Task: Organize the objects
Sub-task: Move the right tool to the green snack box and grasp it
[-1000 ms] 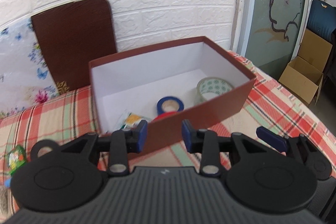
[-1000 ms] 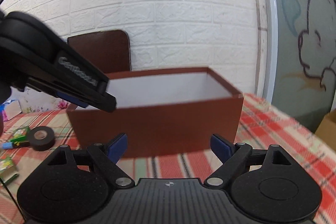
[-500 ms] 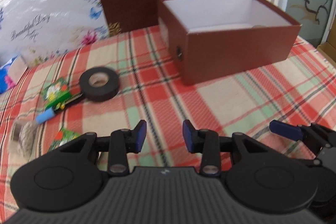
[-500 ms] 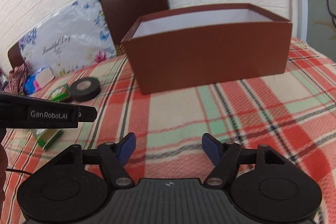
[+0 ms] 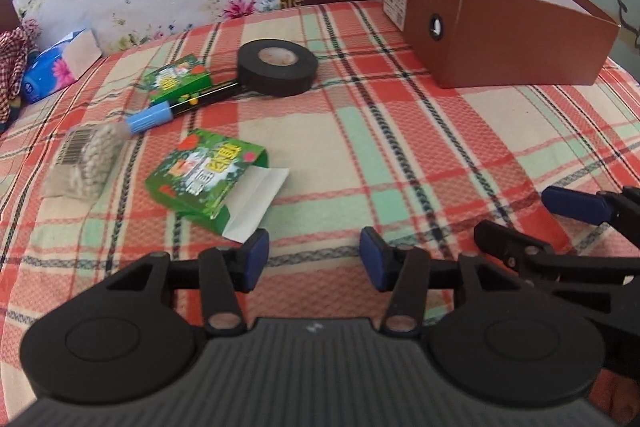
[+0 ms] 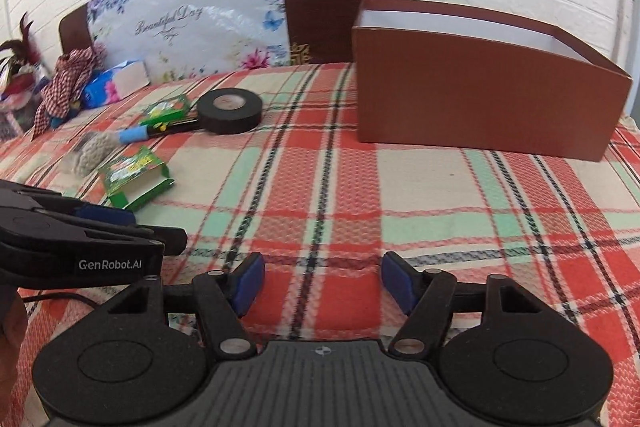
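Where brown box walls rise, contents hidden; right gripper cropped.

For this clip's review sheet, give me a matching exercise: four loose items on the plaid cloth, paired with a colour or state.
Items:
1. tape roll
2. marker
3. nearest carton
4. brown box

Descriptions:
A. light blue cap
B. green, end flap hanging open
C. black, lying flat
D. open top, white inside

Pairs: 1-C, 2-A, 3-B, 4-D
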